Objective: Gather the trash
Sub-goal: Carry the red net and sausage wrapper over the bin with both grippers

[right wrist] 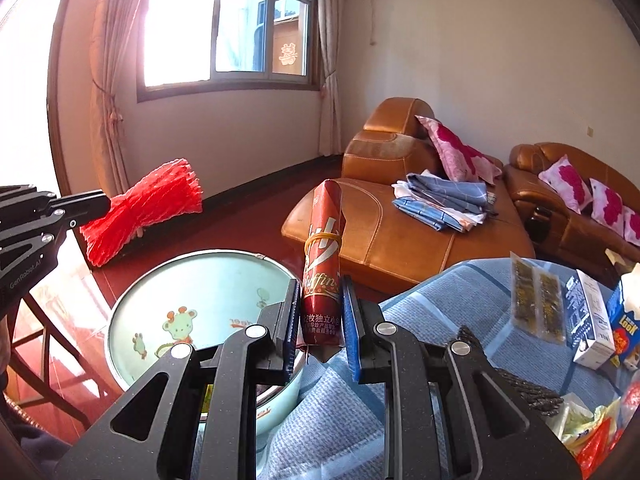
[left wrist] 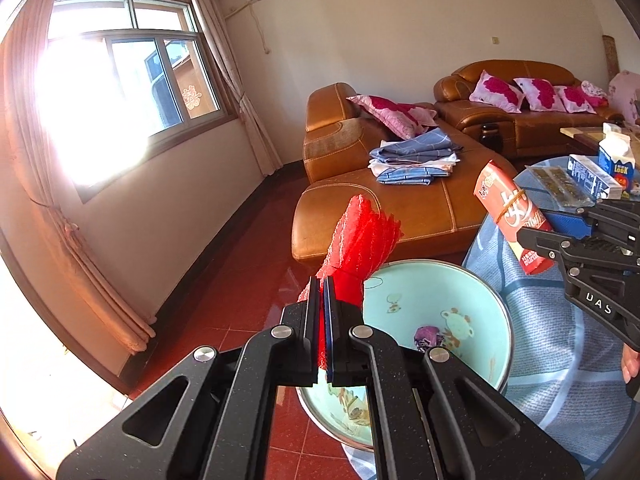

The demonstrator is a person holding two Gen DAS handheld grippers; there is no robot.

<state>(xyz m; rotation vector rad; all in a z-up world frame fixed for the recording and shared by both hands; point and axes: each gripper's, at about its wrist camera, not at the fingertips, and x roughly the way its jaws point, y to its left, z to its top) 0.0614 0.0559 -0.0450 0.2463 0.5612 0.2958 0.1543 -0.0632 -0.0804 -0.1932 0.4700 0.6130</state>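
Left gripper [left wrist: 323,312] clenches red netting [left wrist: 360,240] above the basin [left wrist: 460,280]; right gripper [right wrist: 322,320] grasps a rolled wrapper [right wrist: 323,264] beside it.

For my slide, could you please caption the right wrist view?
Right gripper holds a banded red snack wrapper beside the basin; left gripper clamps red mesh netting.

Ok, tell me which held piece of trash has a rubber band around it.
The red muffin wrapper in the right gripper; the left gripper holds red mesh netting, unbanded.
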